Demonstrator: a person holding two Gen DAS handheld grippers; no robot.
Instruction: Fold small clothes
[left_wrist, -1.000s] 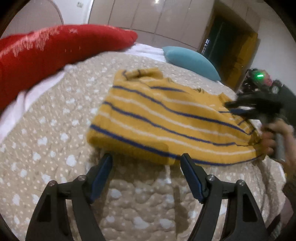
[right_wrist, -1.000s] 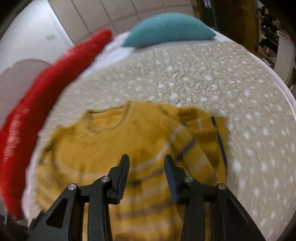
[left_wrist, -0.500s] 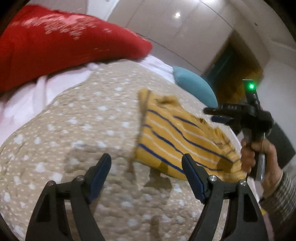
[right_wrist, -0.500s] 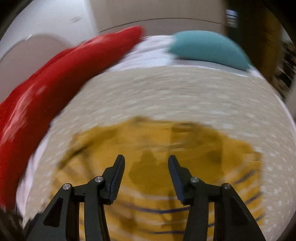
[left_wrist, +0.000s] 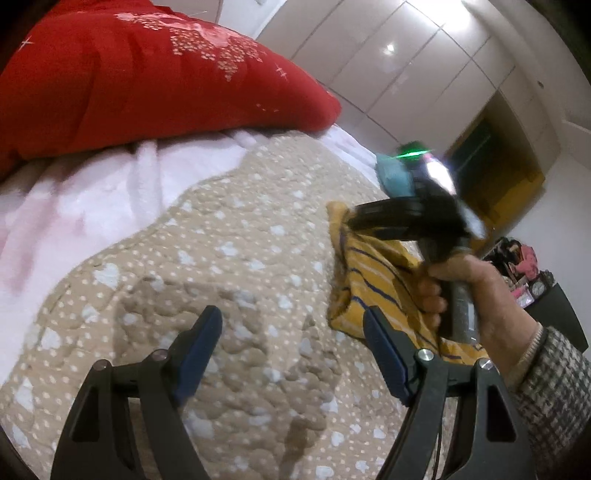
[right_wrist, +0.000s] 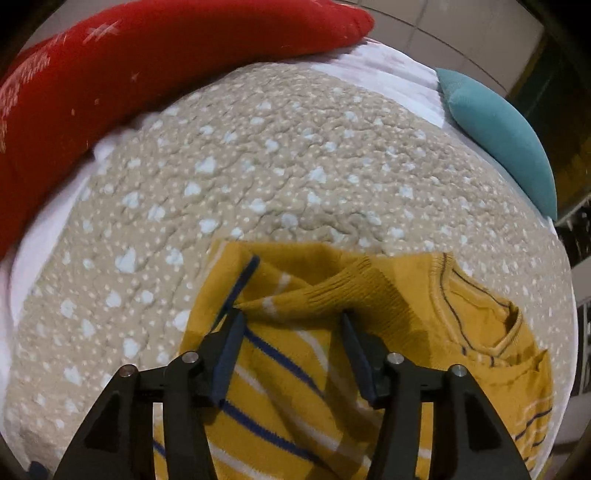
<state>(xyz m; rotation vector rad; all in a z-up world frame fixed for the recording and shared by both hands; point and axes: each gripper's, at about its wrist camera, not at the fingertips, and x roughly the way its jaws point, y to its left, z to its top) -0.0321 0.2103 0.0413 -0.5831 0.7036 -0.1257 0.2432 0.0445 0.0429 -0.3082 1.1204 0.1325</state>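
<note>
One yellow striped sweater (right_wrist: 332, 350) lies folded on the bed's dotted quilt (right_wrist: 240, 166) near one red pillow (right_wrist: 129, 74) and one teal cushion (right_wrist: 498, 136), the right gripper (right_wrist: 291, 354) just widened and empty above it, the left gripper (left_wrist: 291, 350) wide and empty beside it.

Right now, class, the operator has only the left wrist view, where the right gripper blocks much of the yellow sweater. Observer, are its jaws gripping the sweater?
Observer: No. The right gripper has just been opening its jaws; they stand open over the yellow sweater, nothing pinched between them.
Operator: Is a sleeve folded in?
Observer: Yes, one sleeve lies across the body, cuff near the fingertips.
Operator: Where is the neckline?
Observer: The neckline is toward the picture's right, facing up.
</note>
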